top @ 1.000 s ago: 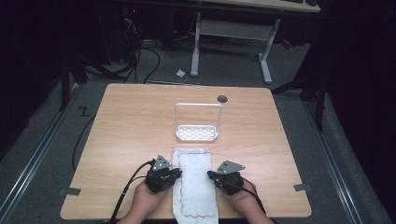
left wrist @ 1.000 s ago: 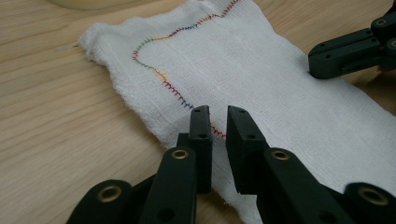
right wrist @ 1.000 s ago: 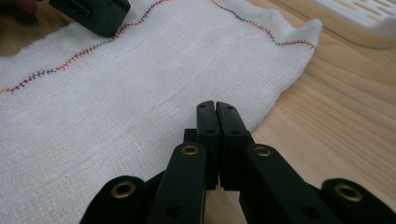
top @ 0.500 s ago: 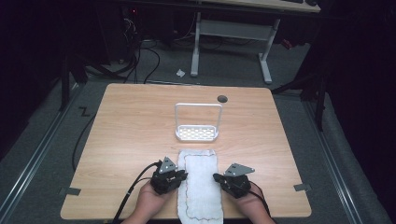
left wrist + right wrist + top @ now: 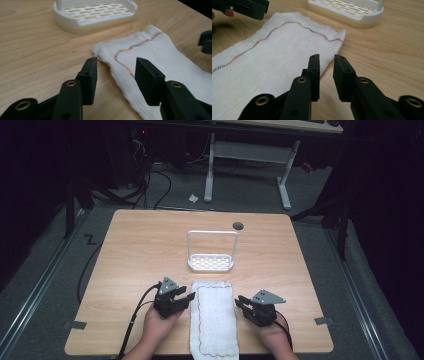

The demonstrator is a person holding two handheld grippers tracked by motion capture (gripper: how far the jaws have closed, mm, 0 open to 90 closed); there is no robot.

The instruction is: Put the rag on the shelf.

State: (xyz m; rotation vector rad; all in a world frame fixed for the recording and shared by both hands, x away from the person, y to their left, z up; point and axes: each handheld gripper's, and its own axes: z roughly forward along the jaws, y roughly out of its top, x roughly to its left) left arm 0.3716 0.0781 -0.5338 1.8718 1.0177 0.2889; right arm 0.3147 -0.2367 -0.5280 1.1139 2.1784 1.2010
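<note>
Both grippers stand open beside a folded white cloth (image 5: pixel 214 321), and neither has hold of it. On the left gripper (image 5: pixel 186 298) the jaws have just been opening and now stand wide: in the left gripper view one jaw hangs over bare wood and the other over the cloth's edge (image 5: pixel 160 65), with nothing pinched. On the right gripper (image 5: pixel 242 303) the jaws have also just been opening but show only a narrow gap, which in the right gripper view sits at the cloth's other long edge (image 5: pixel 287 50) without pressing it. The cloth lies flat as a long strip near the front of the worktop (image 5: pixel 140 250), between the two hands, its near end hanging just over the front edge and a wavy line of coloured stitching running round its border. Just beyond its far end stands a white slotted rack (image 5: pixel 211 262) with a tall wire handle, close to the cloth but apart from it; a small dark round hole (image 5: pixel 238 225) sits farther back. The work looks like folding, with this fold freshly laid down. From here, the risk is that a jaw hanging low over the edge snags the top layer as the hand draws away and drags the fold open, or that the overhanging end lets the strip slide off the worktop if it is nudged.
</note>
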